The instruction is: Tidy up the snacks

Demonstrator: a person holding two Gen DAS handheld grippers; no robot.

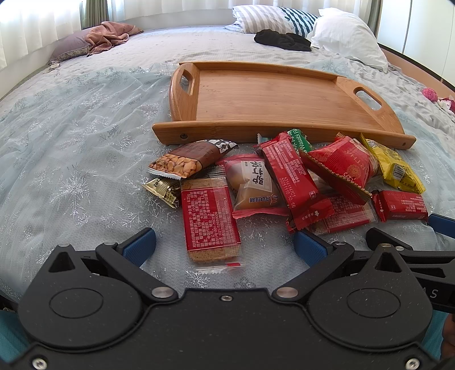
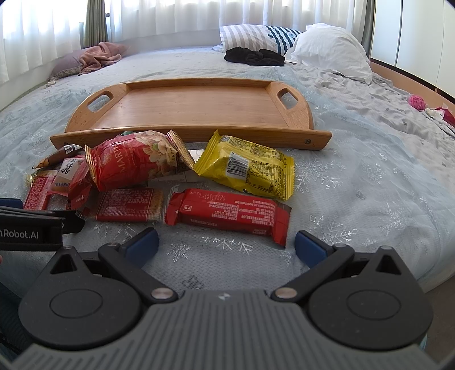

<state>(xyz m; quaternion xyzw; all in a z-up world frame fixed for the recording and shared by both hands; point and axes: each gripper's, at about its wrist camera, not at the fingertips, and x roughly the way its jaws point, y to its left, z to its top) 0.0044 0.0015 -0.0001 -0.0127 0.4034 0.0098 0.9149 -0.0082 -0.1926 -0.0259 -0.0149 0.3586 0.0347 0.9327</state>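
Both my tools, left tool (image 1: 224, 246) and right tool (image 2: 226, 244), are wide open, holding nothing, because the snacks (image 1: 284, 176) lie in front of the empty tray (image 1: 273, 125).

Two low, near wrist views, side by side, sharing tray (image 1: 273, 96) and snacks (image 2: 182, 182).

Bed (image 2: 355, 176): pale blue snowflake cover
Pillows (image 2: 330, 48): white, striped, at the head
Curtains (image 2: 176, 17): sheer white, daylight behind

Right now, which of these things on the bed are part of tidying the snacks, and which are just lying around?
Part of the job: wooden tray, red bar, yellow packet, red nut bag, peanut bar, biscuit pack.

Lying about: black garment, white pillow, pink cloth, pink yarn ball.
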